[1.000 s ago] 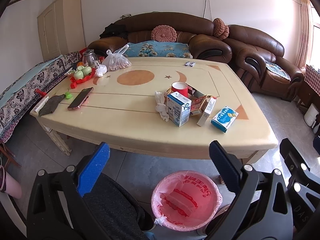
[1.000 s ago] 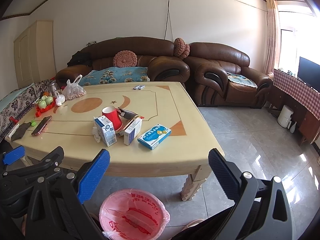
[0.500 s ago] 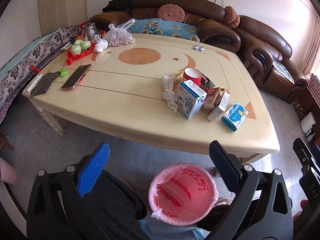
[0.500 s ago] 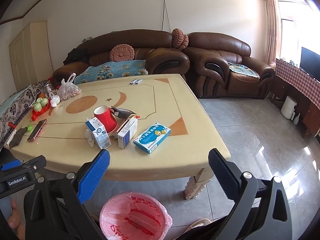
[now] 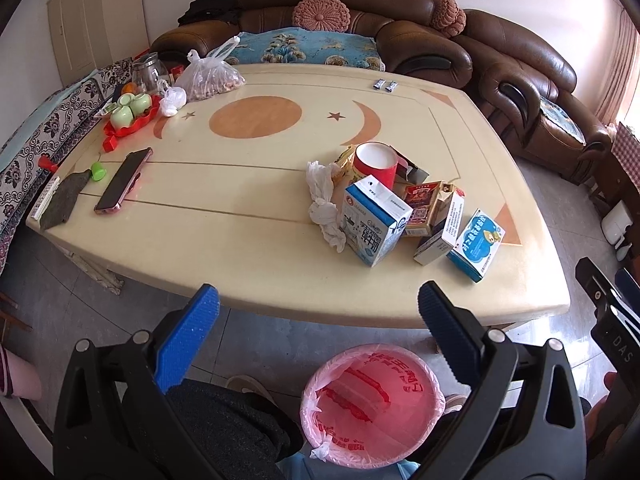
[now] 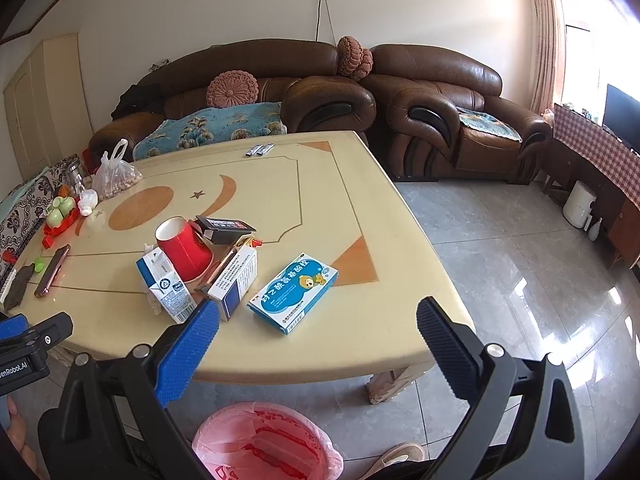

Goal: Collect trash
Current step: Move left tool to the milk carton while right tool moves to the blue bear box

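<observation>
A pile of trash sits on the cream table (image 5: pixel 248 240): a red paper cup (image 5: pixel 375 164), a crumpled white tissue (image 5: pixel 324 204), a blue-white milk carton (image 5: pixel 374 222), a red cigarette pack (image 5: pixel 420 208), a white medicine box (image 5: pixel 440 228) and a blue medicine box (image 5: pixel 476 244). The same pile shows in the right wrist view, with the cup (image 6: pixel 184 248) and the blue box (image 6: pixel 294 292). A pink-lined bin (image 5: pixel 372 404) stands on the floor below the near table edge. My left gripper (image 5: pixel 316 320) and right gripper (image 6: pixel 316 328) are both open and empty, in front of the table.
At the table's far left lie a phone (image 5: pixel 122 186), a red tray of green cups (image 5: pixel 130 114), a plastic bag of nuts (image 5: pixel 210 76) and a grey cloth (image 5: pixel 62 202). Brown sofas (image 6: pixel 440 116) stand behind and to the right. The bin shows in the right wrist view (image 6: pixel 264 444).
Both grippers have risen and moved closer to the table, now looking down on the trash pile. Their jaws stay open. Nothing on the table has moved.
</observation>
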Demonstrator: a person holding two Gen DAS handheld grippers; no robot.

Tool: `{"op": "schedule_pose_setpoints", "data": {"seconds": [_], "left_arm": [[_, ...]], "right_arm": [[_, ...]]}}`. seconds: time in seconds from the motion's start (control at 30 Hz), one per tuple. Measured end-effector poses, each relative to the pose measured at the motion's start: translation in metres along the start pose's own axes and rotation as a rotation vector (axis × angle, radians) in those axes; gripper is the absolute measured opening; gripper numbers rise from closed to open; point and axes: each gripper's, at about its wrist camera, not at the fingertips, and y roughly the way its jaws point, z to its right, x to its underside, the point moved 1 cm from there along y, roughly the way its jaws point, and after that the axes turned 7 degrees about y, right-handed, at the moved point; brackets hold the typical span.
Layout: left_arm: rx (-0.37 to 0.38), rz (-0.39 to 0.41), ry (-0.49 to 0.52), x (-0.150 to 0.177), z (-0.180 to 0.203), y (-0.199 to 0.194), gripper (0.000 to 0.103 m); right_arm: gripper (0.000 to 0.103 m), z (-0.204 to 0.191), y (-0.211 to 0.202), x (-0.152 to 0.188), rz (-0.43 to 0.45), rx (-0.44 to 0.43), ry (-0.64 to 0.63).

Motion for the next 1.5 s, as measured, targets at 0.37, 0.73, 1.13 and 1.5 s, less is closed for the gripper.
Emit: {"op": "schedule_pose_setpoints", "data": {"seconds": [0.37, 0.73, 1.13, 1.5], "left_arm": [[-0.003, -0.055, 0.055, -0.017, 0.01, 0.036, 0.098], [0.012, -0.089, 0.127, -0.032, 0.017, 0.068, 0.098], [0.047, -0.117, 0.192, -0.04, 0.028, 0.097, 0.098], [0.139, -0.138, 0.28, -0.048, 0.037, 0.126, 0.098]], "right_arm": [[0.097, -0.006, 0.043, -0.01, -0.063, 0.012, 0.008], [0.097, -0.012, 0.083, -0.015, -0.124, 0.021, 0.021], [0.097, -0.01, 0.123, -0.014, -0.185, 0.037, 0.041], [0.097, -0.014, 0.163, -0.007, -0.265, 0.054, 0.081]]}}
